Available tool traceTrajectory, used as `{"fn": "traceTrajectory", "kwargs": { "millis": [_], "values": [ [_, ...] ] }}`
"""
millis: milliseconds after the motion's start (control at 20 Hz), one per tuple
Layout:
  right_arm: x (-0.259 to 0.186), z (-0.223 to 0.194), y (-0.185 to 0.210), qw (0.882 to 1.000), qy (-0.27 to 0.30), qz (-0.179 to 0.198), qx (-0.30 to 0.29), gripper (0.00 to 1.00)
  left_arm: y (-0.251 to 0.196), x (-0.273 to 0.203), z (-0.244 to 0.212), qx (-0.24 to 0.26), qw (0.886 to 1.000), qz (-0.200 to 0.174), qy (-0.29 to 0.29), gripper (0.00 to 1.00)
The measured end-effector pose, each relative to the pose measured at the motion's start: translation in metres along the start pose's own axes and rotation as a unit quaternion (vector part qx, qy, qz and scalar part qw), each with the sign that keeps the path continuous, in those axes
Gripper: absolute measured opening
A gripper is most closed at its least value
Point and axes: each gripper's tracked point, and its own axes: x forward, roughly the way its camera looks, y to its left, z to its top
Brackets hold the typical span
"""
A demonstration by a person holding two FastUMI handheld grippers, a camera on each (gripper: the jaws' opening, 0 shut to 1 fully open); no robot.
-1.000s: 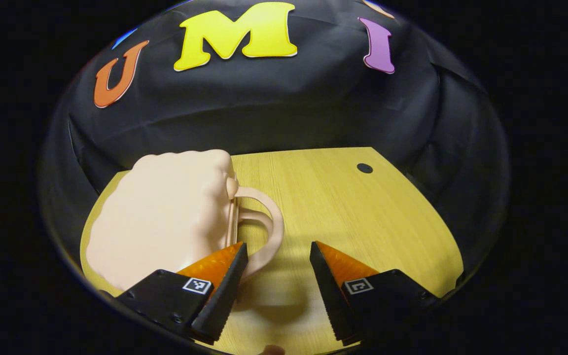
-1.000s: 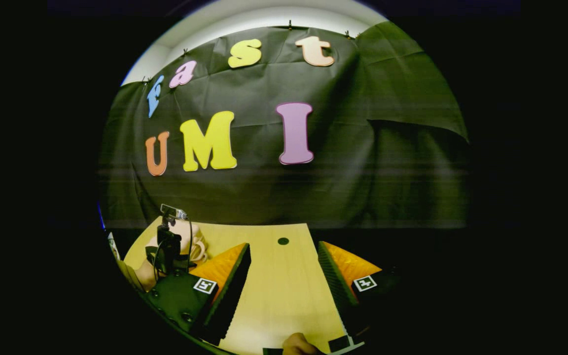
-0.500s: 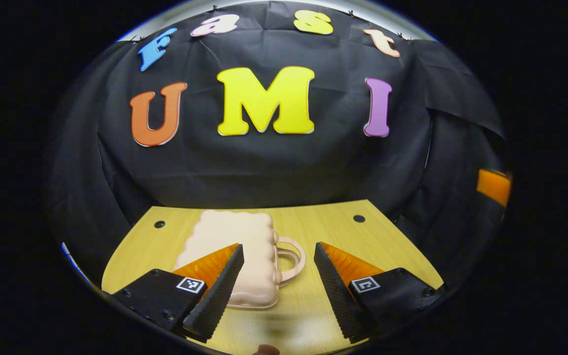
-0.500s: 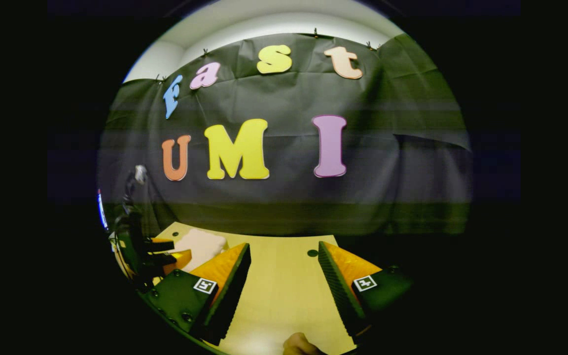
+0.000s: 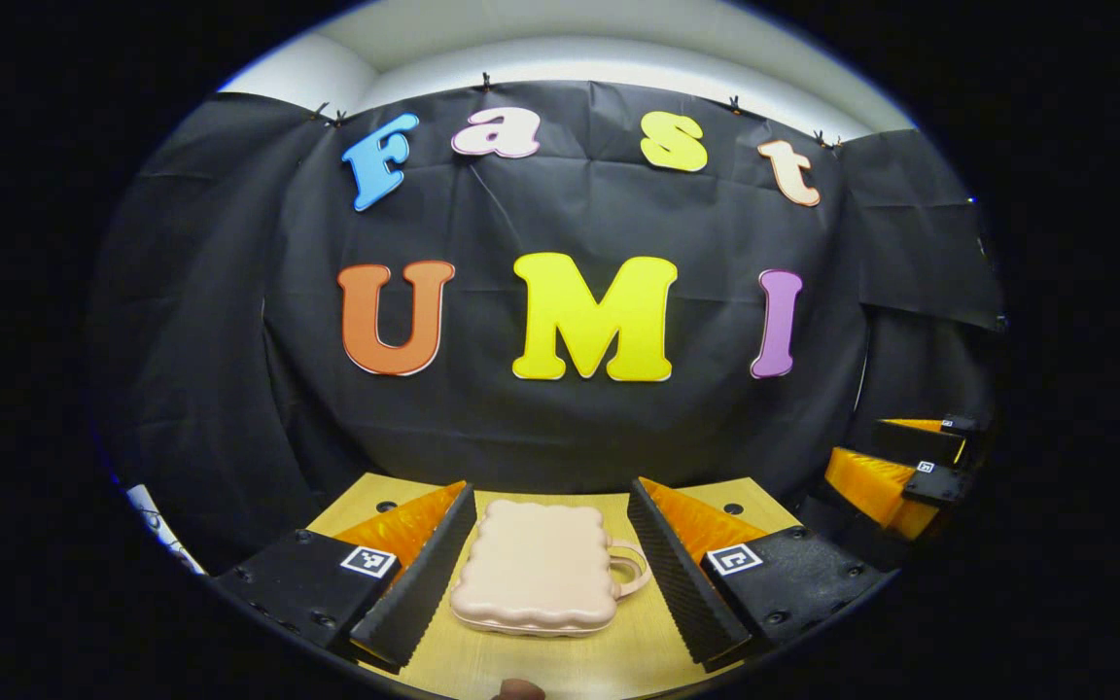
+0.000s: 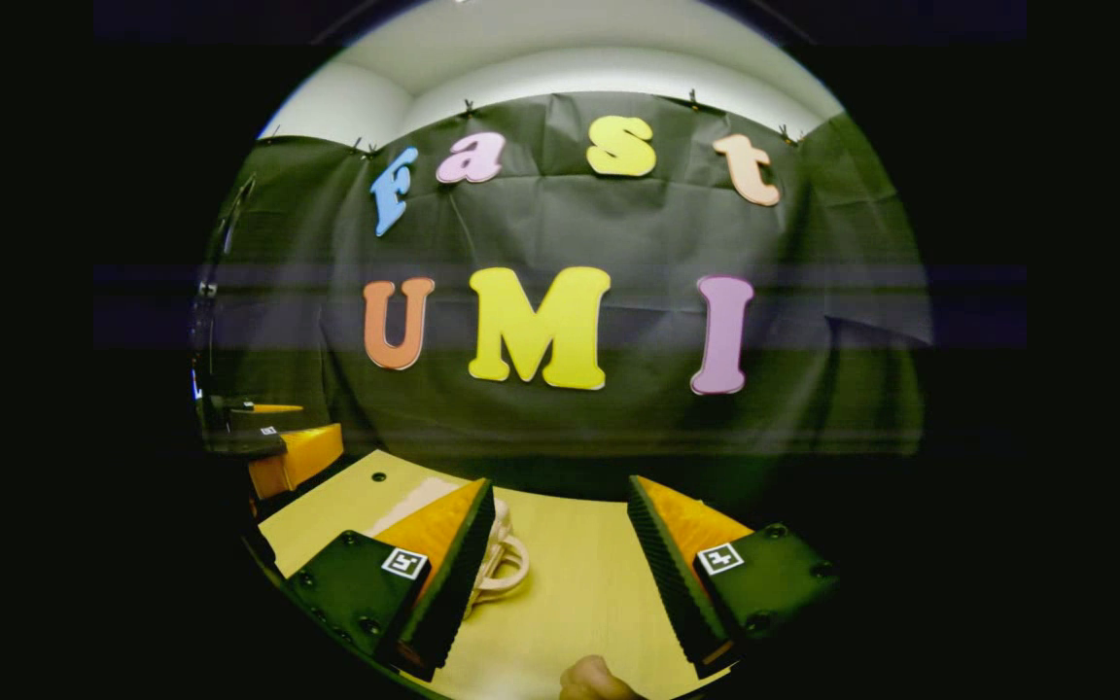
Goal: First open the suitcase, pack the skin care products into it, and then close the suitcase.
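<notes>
A small pale pink suitcase [image 5: 537,570] with a scalloped edge lies flat and closed on the wooden table [image 5: 570,666], its handle [image 5: 630,570] pointing right. My left gripper [image 5: 552,569] is open, raised and held back from the case, which appears between its fingers without touching them. In the right gripper view my right gripper [image 6: 560,549] is open over bare table, and the suitcase handle [image 6: 504,564] peeks out past its left finger. The right gripper [image 5: 895,467] also appears far right in the left gripper view, and the left gripper [image 6: 278,442] far left in the right gripper view.
The wooden table [image 6: 560,603] has small dark holes [image 5: 733,508] near its back corners and ends at the black cloth wall behind. A fingertip [image 6: 591,679] shows at the bottom edge of the right gripper view.
Both grippers have drawn back and lifted away from the table. The suitcase, close under the left gripper a second ago, is now farther off and seen whole between its fingers.
</notes>
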Motion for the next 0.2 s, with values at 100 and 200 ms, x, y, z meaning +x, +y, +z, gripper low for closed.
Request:
{"fn": "traceTrajectory", "kwargs": {
  "millis": [100, 200],
  "values": [
    [0.002, 0.002, 0.023, 1.0, -0.004, 0.011, -0.01, 0.82, 0.007, -0.007, 0.006, -0.002, 1.0, 0.006, -0.019, 0.99],
    [0.002, -0.001, 0.047, 0.999, 0.001, 0.024, -0.022, 0.81, 0.007, -0.012, 0.001, 0.0, 1.0, -0.009, -0.018, 1.0]
  ]
}}
